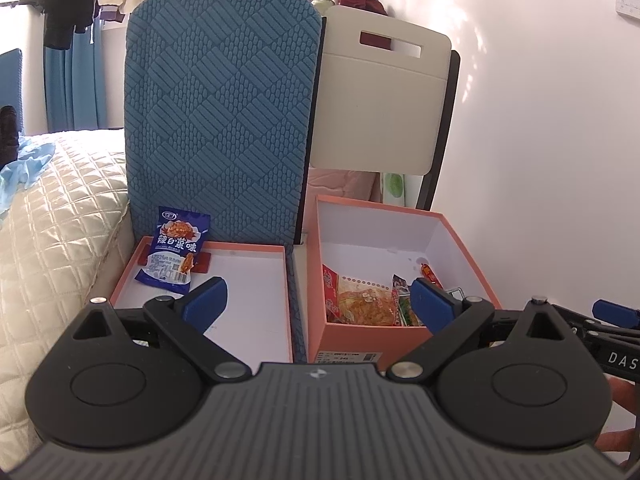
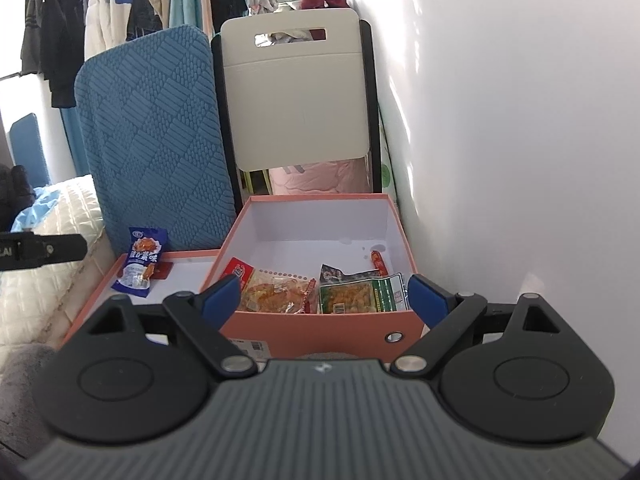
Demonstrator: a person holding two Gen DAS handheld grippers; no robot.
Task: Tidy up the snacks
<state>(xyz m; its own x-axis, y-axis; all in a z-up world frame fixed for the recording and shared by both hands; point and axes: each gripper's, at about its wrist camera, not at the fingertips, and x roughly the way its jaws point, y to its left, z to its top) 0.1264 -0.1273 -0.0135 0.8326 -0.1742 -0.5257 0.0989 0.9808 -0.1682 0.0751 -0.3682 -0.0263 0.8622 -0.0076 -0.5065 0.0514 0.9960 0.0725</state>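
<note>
A: Gripper states?
B: Left gripper (image 1: 318, 300) spread wide, nothing between the fingers. Right gripper (image 2: 324, 294) same, spread and empty.
A: Snacks?
B: Blue packet (image 1: 176, 250), Chinese print, ahead-left of the left gripper in the shallow lid (image 1: 256, 292). Remaining packets sit in the orange box (image 2: 320, 328) dead ahead of the right gripper; its barcode label is unreadable.
A: Other text?
B: "DAS" on the right gripper's side.
</note>
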